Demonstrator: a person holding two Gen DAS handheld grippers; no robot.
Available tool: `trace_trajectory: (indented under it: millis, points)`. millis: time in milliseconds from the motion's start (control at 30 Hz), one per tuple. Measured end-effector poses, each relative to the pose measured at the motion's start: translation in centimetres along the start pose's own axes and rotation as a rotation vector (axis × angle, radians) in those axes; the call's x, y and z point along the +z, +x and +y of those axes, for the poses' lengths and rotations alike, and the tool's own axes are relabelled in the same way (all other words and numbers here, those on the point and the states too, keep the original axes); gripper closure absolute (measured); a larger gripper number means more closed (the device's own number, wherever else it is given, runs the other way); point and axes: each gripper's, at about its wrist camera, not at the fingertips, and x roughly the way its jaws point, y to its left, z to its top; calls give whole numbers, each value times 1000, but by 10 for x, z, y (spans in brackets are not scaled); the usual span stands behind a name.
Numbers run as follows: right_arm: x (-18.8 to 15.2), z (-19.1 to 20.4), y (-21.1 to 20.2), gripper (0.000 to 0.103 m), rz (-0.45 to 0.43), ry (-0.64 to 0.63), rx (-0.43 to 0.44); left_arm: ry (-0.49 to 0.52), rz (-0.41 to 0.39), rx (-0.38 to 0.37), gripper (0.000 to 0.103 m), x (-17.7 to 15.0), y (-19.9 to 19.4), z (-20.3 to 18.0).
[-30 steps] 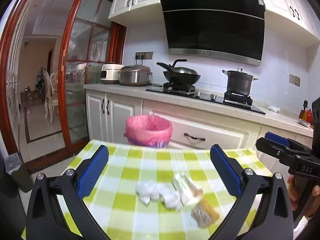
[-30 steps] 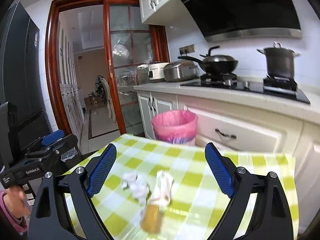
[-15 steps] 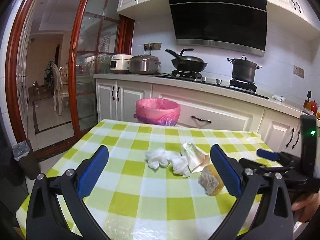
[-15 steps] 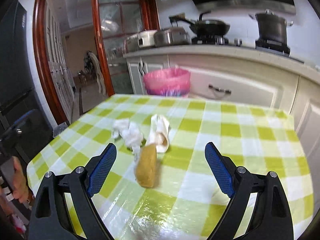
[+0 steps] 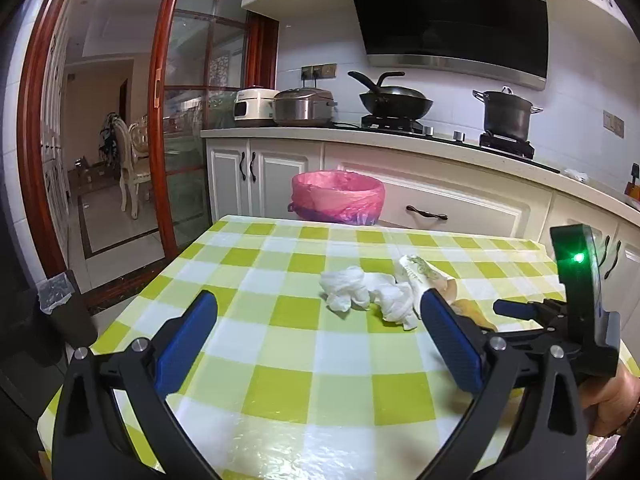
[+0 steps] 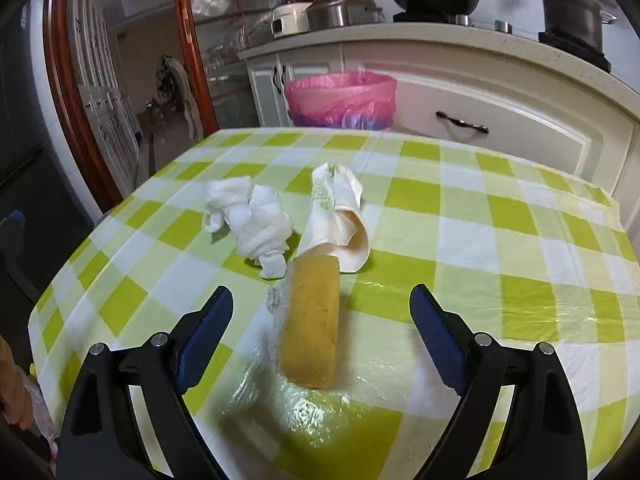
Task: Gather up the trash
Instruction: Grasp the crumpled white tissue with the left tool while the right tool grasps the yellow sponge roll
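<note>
On the green checked table lie crumpled white tissues (image 6: pixel 252 220), a rolled white paper wrapper (image 6: pixel 340 212) and a yellow-brown bread-like roll (image 6: pixel 314 320) on clear plastic film (image 6: pixel 272 392). My right gripper (image 6: pixel 320 312) is open, its jaws on either side of the roll's near half, just above the table. My left gripper (image 5: pixel 316 320) is open and empty, nearer than the tissues (image 5: pixel 360 292) and wrapper (image 5: pixel 420 276). The right gripper also shows in the left wrist view (image 5: pixel 516 308). A bin with a pink liner (image 5: pixel 338 196) stands beyond the table's far edge.
White kitchen cabinets and a counter (image 5: pixel 400 140) with a wok, pot and rice cookers run behind the table. A glass sliding door (image 5: pixel 180 140) opens at the left. A small dark bin (image 5: pixel 60 312) stands on the floor left of the table.
Both grippers have come down and forward toward the table. The right gripper has closed in on the roll, which now sits between its open jaws.
</note>
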Motion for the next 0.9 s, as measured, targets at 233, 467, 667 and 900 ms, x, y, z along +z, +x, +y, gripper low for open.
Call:
trace_trajectory:
  millis: [233,467,667,900]
  points:
    - [-2,-5,18,44,79,7,8,-4,17,-3,5,4,10,-6]
    - [-5,-11,2,76,25,-4,61,22,39,-17,5,6,23,-25]
    - [5,-38,-33,77,-85,60,72,-6,97,-48,5,13,71,-46]
    - [13,-77,-73,77,-193,113,75,-8,207,-45,30,13,134,-71]
